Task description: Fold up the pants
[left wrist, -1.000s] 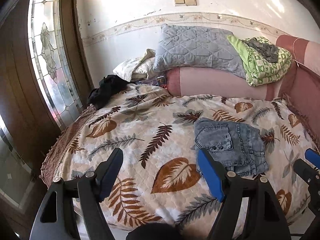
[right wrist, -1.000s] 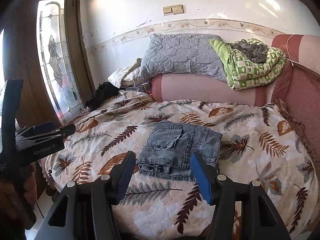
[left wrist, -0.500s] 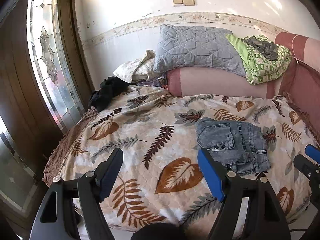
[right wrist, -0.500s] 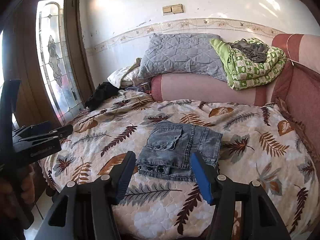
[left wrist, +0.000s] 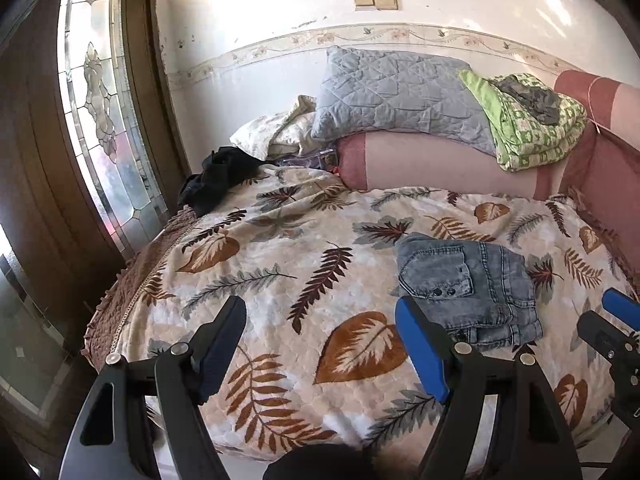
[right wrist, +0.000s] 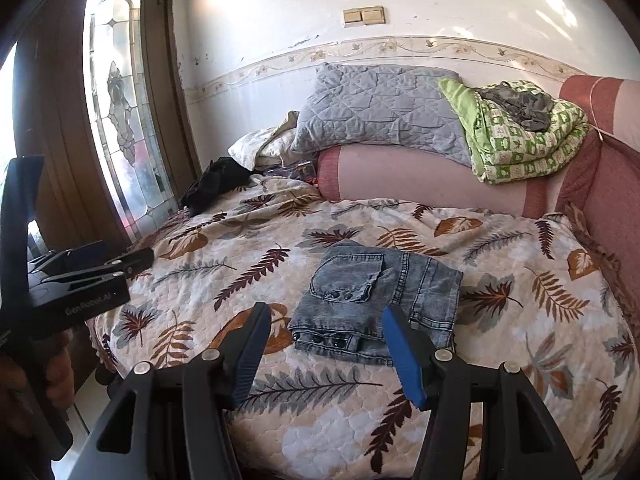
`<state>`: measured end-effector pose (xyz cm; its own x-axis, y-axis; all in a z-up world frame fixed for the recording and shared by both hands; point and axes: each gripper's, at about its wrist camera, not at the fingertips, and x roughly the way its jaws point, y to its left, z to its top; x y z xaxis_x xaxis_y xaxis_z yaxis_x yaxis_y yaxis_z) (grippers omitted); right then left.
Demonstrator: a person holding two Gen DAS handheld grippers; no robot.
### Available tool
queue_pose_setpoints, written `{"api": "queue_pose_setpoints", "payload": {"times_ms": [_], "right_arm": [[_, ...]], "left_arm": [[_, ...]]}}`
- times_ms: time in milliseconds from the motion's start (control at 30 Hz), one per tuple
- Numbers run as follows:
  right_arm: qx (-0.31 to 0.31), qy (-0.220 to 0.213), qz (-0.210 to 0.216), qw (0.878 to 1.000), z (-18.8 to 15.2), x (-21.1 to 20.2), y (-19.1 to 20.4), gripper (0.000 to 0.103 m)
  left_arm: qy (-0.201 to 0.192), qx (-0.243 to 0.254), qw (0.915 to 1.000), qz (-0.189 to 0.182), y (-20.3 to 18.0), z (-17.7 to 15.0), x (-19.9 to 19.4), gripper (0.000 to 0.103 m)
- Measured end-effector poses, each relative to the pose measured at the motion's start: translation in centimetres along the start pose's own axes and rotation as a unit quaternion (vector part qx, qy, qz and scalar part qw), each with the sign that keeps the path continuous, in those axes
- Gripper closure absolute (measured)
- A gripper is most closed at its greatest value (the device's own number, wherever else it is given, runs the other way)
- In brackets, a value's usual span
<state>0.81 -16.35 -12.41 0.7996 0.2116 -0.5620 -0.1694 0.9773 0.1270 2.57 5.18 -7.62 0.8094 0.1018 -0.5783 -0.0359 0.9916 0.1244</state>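
Grey-blue denim pants point(left wrist: 468, 286) lie folded into a compact stack on the leaf-patterned bedspread point(left wrist: 280, 264), a button-flap pocket facing up. My left gripper point(left wrist: 320, 328) hangs open over the bed's near edge, to the left of the pants, with nothing between its fingers. In the right wrist view the folded pants point(right wrist: 376, 304) sit just beyond my right gripper point(right wrist: 324, 332), which is open and empty, held back from the cloth. The left gripper point(right wrist: 92, 264) also shows at that view's left edge, in a person's hand.
A grey quilted pillow point(left wrist: 396, 92), a green patterned blanket point(left wrist: 532, 128) and a pink bolster point(left wrist: 440, 164) line the headboard. A black garment point(left wrist: 216, 176) lies at the bed's far left corner. A stained-glass door point(left wrist: 100, 120) stands to the left.
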Motion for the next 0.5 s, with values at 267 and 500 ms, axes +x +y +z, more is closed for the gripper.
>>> {"api": "queue_pose_setpoints", "payload": {"times_ms": [267,500], "right_arm": [[0.001,0.018,0.002,1.0,-0.3,1.3,0.4,0.041],[-0.005,0.032,0.006,0.999,-0.7,2.7,0.9,0.041]], "left_arm": [[0.006,-0.003,1.0,0.002,0.2,-0.3,0.8,0.025],[0.025,-0.01,0.9996,-0.007,0.4,-0.9,2.5,0.025]]}}
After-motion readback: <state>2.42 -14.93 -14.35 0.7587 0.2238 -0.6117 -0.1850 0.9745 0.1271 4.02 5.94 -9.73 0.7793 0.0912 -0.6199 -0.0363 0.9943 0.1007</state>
